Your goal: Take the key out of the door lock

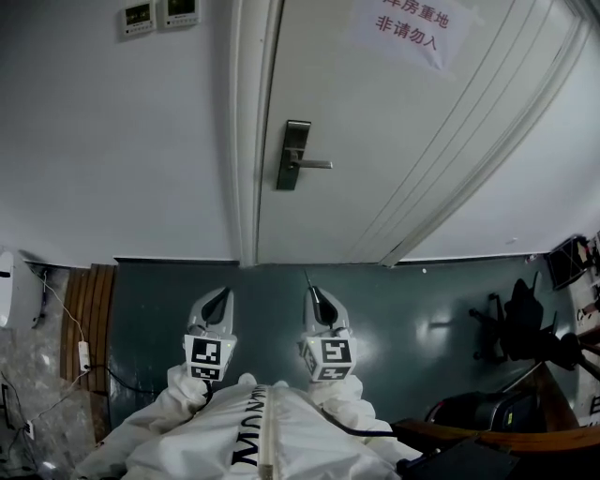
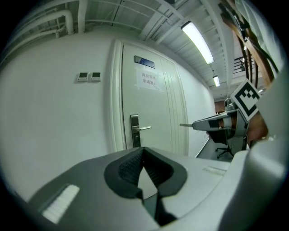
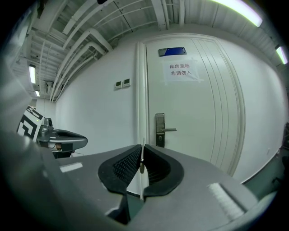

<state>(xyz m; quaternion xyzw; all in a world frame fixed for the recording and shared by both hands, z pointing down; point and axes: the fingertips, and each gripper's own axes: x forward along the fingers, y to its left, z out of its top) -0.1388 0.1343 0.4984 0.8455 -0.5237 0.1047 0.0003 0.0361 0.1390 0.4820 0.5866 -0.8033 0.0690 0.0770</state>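
Key (image 3: 142, 166) pinched in right gripper (image 3: 142, 147); left gripper (image 2: 144, 149) pressed together; door lock (image 3: 160, 130) well ahead; chair (image 1: 517, 319) rightward.

Side by side, both pointing ahead, slightly down.
Left gripper (image 1: 222, 296) with jaws together, empty; right gripper (image 1: 316, 296) pinching a thin key (image 3: 141, 159).

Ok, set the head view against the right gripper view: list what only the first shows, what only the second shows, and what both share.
Only the head view: the person's white jacket and a white box low on the left wall. Only the right gripper view: ceiling pipes, the blue plate above the door, and the pads clamped on the key. Both: the closed door, its handle, the paper notice, two wall panels, the left gripper and the right gripper.
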